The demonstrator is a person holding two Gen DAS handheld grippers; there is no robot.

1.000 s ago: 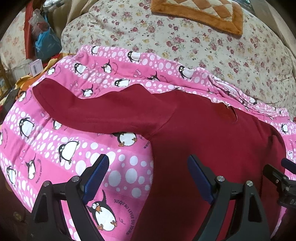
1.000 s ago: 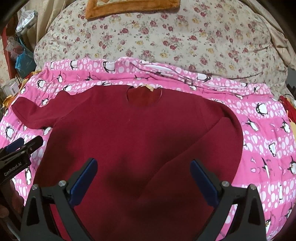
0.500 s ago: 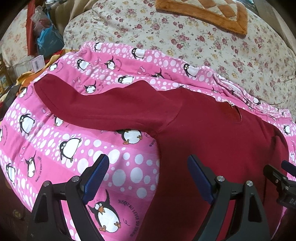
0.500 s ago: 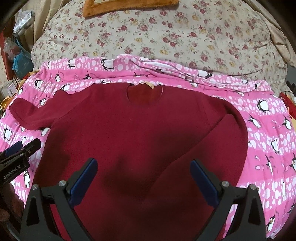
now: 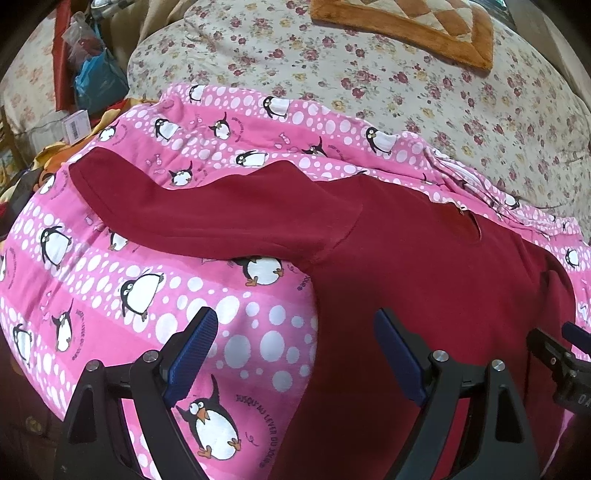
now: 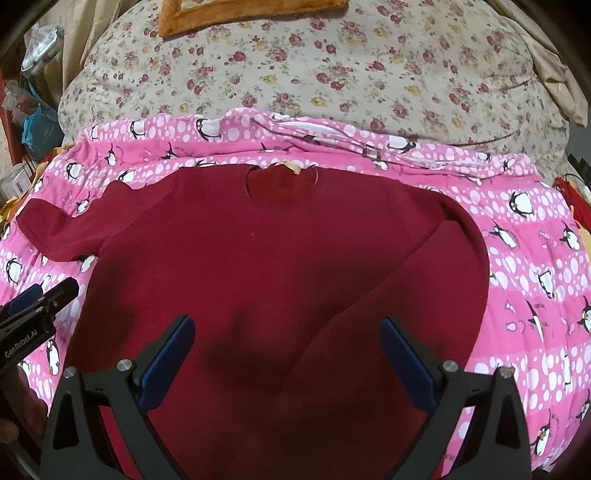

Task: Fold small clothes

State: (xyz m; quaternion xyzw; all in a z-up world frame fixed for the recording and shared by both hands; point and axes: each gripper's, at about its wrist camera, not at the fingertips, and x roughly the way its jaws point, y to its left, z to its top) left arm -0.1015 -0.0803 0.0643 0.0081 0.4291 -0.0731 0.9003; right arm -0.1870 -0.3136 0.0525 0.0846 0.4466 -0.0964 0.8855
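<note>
A dark red long-sleeved top [image 6: 266, 266] lies flat on a pink penguin-print cloth [image 6: 535, 258], neck hole toward the far side. Its right sleeve [image 6: 399, 314] is folded inward across the body. The left sleeve [image 5: 207, 214] stretches out to the left over the pink cloth. My left gripper [image 5: 295, 350] hovers open above the top's left side edge, nothing between its fingers. My right gripper [image 6: 288, 354] hangs open over the lower middle of the top, also holding nothing. The left gripper's tip [image 6: 37, 302] shows at the left edge of the right wrist view.
A floral quilt [image 6: 332, 66] rises behind the pink cloth, with an orange-bordered cushion [image 5: 406, 26] on it. Bags and boxes [image 5: 88, 74] crowd the far left. Red and yellow fabric [image 6: 576, 206] lies at the right edge.
Both grippers have drifted slightly; the left wrist view has shifted a little left, showing more pink cloth. The top has not moved, and both grippers stay open.
</note>
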